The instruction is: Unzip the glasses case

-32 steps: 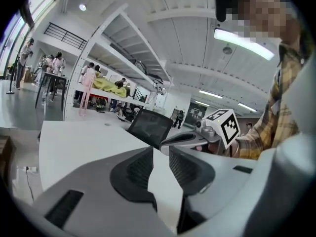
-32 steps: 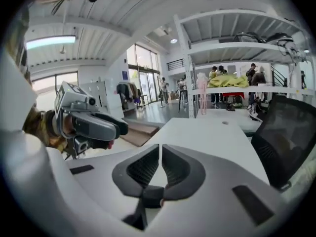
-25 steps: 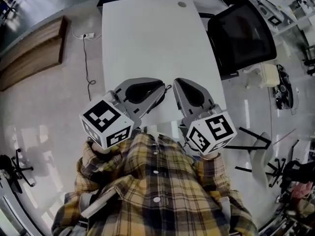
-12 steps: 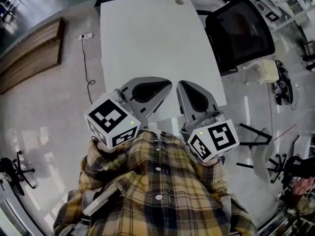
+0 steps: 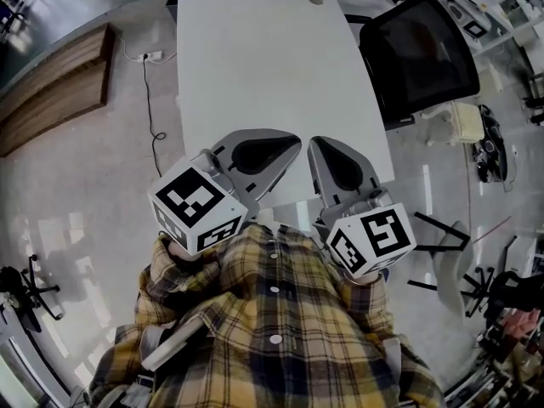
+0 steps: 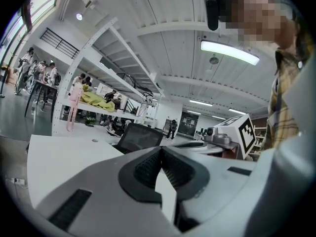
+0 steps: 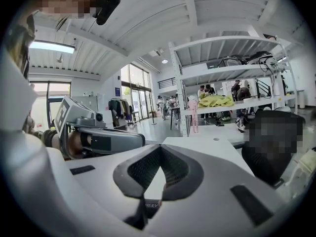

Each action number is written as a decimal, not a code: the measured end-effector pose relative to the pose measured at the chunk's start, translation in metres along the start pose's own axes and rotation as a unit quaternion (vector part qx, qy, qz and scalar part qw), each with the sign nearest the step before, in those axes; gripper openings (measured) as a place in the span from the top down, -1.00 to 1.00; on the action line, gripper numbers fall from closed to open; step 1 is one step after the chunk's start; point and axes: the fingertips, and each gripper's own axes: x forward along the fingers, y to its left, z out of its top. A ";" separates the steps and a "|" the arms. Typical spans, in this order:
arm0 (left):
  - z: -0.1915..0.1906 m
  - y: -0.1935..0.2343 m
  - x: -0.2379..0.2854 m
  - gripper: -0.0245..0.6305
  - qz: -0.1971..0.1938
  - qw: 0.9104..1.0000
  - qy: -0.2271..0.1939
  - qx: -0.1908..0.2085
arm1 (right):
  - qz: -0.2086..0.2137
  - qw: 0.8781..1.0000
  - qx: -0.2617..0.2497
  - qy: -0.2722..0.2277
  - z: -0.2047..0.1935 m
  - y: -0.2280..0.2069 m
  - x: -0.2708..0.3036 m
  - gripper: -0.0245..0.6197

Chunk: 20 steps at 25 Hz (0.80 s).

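Left gripper (image 5: 294, 144) and right gripper (image 5: 317, 144) hang over the bench's (image 5: 255, 58) near edge, jaws closed on nothing. No glasses case shows, so no zip step can be judged.

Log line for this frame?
left gripper: shut, empty | right gripper: shut, empty | both at table near edge | glasses case: not in view

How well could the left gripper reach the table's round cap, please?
Probably not from here: the table between them is bare, but the round cap lies at its far end and the left gripper hangs over the near edge.
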 end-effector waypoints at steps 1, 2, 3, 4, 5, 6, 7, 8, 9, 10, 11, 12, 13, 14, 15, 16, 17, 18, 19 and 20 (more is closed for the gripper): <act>0.000 0.001 0.000 0.90 0.001 1.000 0.002 0.001 | 0.000 1.000 0.001 0.001 0.000 0.000 0.000 0.93; 0.001 0.002 0.001 0.91 0.003 1.000 0.004 0.002 | 0.000 1.000 0.003 0.002 0.000 -0.001 0.000 0.93; 0.001 0.003 0.002 0.90 0.004 1.000 0.008 0.002 | 0.001 1.000 0.004 0.003 0.001 -0.001 0.000 0.93; 0.001 0.004 0.003 0.90 0.003 1.000 0.012 0.002 | 0.002 1.000 0.006 0.003 0.001 -0.001 0.000 0.93; 0.002 0.004 0.004 0.90 0.002 1.000 0.017 0.003 | 0.003 1.000 0.006 0.004 0.001 -0.001 0.000 0.93; 0.003 0.004 0.005 0.90 0.001 1.000 0.020 0.006 | 0.004 1.000 0.007 0.005 0.001 -0.001 -0.001 0.93; 0.004 0.004 0.005 0.90 0.001 1.000 0.021 0.010 | 0.004 1.000 0.007 0.006 0.001 -0.001 -0.002 0.93; 0.006 0.004 0.006 0.90 0.002 1.000 0.021 0.014 | 0.005 1.000 0.007 0.007 0.000 -0.001 -0.003 0.93; 0.008 0.004 0.007 0.90 0.003 1.000 0.020 0.020 | 0.006 1.000 0.007 0.007 0.001 -0.001 -0.004 0.93; 0.010 0.004 0.007 0.90 0.004 0.999 0.020 0.025 | 0.007 1.000 0.006 0.006 0.001 -0.001 -0.005 0.93; 0.012 0.004 0.007 0.90 0.005 0.999 0.022 0.030 | 0.007 1.000 0.005 0.005 0.002 -0.001 -0.006 0.93; 0.012 0.004 0.008 0.90 0.006 0.999 0.025 0.035 | 0.008 1.000 0.005 0.005 0.002 -0.001 -0.007 0.93; 0.012 0.004 0.008 0.90 0.008 0.999 0.032 0.038 | 0.008 1.000 0.004 0.005 0.001 -0.001 -0.008 0.93; 0.009 0.004 0.008 0.90 0.008 0.998 0.041 0.042 | 0.009 1.000 0.005 0.007 0.001 -0.001 -0.009 0.93; 0.006 0.003 0.008 0.90 0.008 0.998 0.051 0.048 | 0.009 1.000 0.005 0.008 0.000 -0.001 -0.011 0.93; 0.002 0.002 0.008 0.90 0.007 0.997 0.060 0.056 | 0.007 1.000 0.005 0.009 -0.001 -0.001 -0.012 0.93; -0.001 0.001 0.008 0.90 0.005 0.996 0.068 0.065 | 0.005 1.000 0.006 0.009 -0.002 -0.001 -0.014 0.93; -0.004 0.000 0.007 0.90 0.001 0.994 0.076 0.074 | 0.002 1.000 0.006 0.009 -0.002 -0.001 -0.015 0.93; -0.007 -0.001 0.006 0.90 -0.002 0.993 0.083 0.082 | 0.000 1.000 0.006 0.009 -0.002 -0.001 -0.017 0.93; -0.009 -0.002 0.005 0.90 -0.006 0.992 0.090 0.091 | -0.003 1.000 0.006 0.009 -0.002 -0.001 -0.018 0.93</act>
